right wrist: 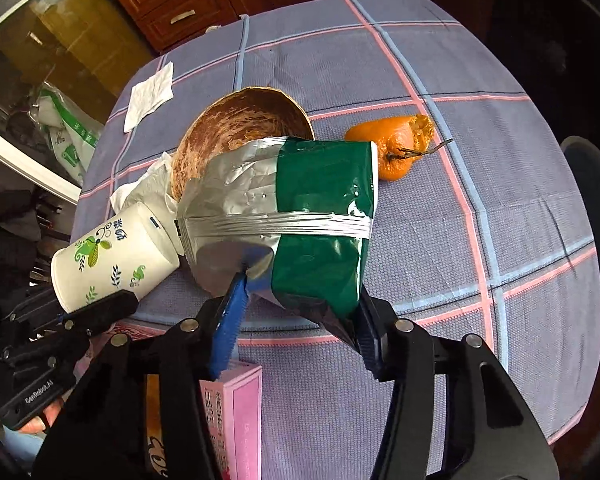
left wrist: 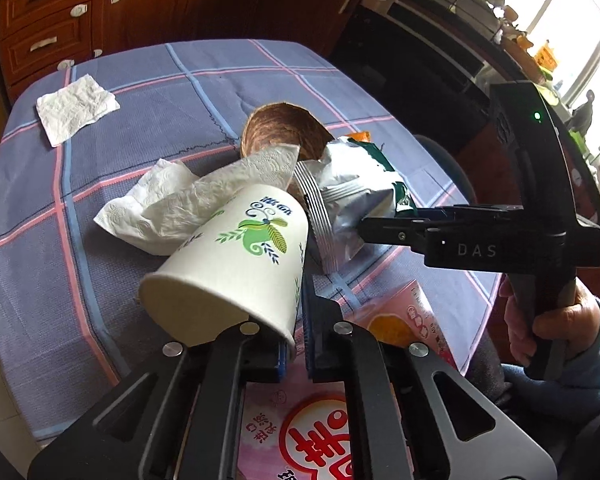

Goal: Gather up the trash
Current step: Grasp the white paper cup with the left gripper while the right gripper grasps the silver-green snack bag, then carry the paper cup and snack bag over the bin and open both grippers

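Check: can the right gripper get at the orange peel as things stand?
Probably not yet. The right gripper is shut on the snack bag, so its jaws are full. The orange peel lies uncovered on the tablecloth beyond the bag.

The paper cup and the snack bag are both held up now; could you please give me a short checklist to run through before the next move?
1. Left gripper clamps paper cup rim: ok.
2. Right gripper holds snack bag: ok, though pad contact is partly hidden.
3. Cup and bag clear of each other: cannot tell.
4. Trash bin located: not ok, none in view.
5. Remaining trash: flat tissue, crumpled tissue, orange peel on the table: not ok.
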